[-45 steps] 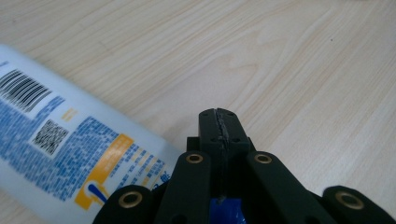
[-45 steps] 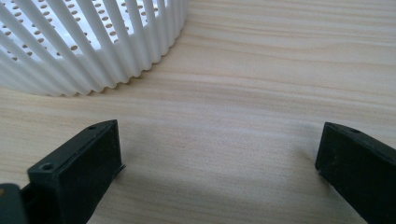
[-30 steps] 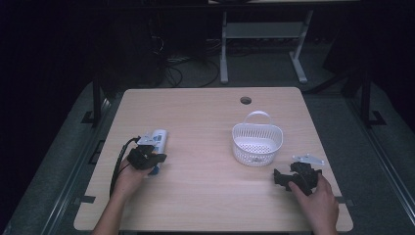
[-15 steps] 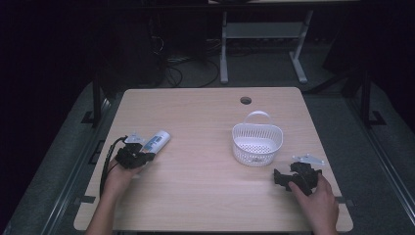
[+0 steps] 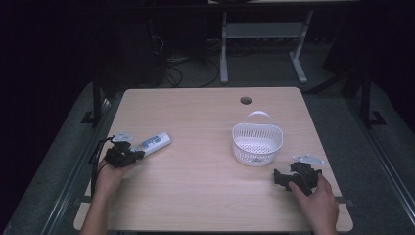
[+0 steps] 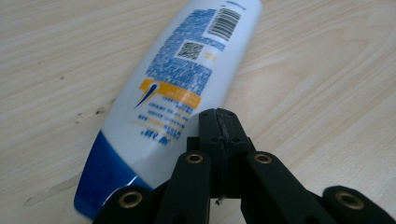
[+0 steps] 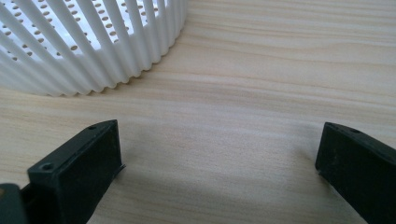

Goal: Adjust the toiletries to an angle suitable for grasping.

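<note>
a: item one, left claw (image 5: 128,152). location?
b: near the left edge of the wooden surface (image 5: 205,127), carried in the person's left hand (image 5: 108,174). in the left gripper view its two black jaws are pressed flat together, nothing between them.

a: item two, bottle (image 5: 152,143).
b: white plastic, blue cap, printed label with barcode facing up. it lies on its side on the surface, just beyond the left claw. in the left gripper view the bottle (image 6: 173,88) runs away from the closed tips, cap end nearest the camera, lower left. the tips sit beside the bottle's lower body, by its right edge; whether they touch it i cannot tell.

a: item three, right claw (image 5: 283,177).
b: near the right front corner of the surface, in the person's right hand (image 5: 318,198). in the right gripper view the jaws stand wide apart, bare wood between them, holding nothing.

a: item four, basket (image 5: 257,143).
b: white, slotted wall, perforated floor, handle at the far side. upright on the right half of the surface, near the right claw and well apart from the bottle. the right gripper view shows its ribbed wall (image 7: 88,42) at upper left.
</note>
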`<action>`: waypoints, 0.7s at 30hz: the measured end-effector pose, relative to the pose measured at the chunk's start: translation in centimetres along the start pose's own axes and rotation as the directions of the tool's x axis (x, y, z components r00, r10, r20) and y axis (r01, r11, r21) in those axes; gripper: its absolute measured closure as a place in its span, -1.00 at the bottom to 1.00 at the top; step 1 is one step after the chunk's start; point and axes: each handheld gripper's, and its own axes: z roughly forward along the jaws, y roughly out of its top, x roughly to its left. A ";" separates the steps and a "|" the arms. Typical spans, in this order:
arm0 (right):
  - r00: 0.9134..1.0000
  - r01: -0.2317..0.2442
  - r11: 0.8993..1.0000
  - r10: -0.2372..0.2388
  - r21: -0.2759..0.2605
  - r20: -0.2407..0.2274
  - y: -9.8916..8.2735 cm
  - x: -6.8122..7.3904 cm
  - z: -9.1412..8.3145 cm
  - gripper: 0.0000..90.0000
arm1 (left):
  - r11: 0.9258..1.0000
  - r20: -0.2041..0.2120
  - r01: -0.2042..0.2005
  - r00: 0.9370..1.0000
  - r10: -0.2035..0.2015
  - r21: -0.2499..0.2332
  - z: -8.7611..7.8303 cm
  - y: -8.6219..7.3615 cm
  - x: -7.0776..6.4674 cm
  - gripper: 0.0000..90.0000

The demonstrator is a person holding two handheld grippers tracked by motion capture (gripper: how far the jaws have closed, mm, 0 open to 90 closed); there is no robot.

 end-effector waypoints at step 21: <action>1.000 0.000 1.000 0.000 0.000 0.000 0.0 0.0 0.0 -1.00 | 0.999 -0.007 0.020 1.000 -0.020 -0.047 -1.0 1.6 0.4 1.00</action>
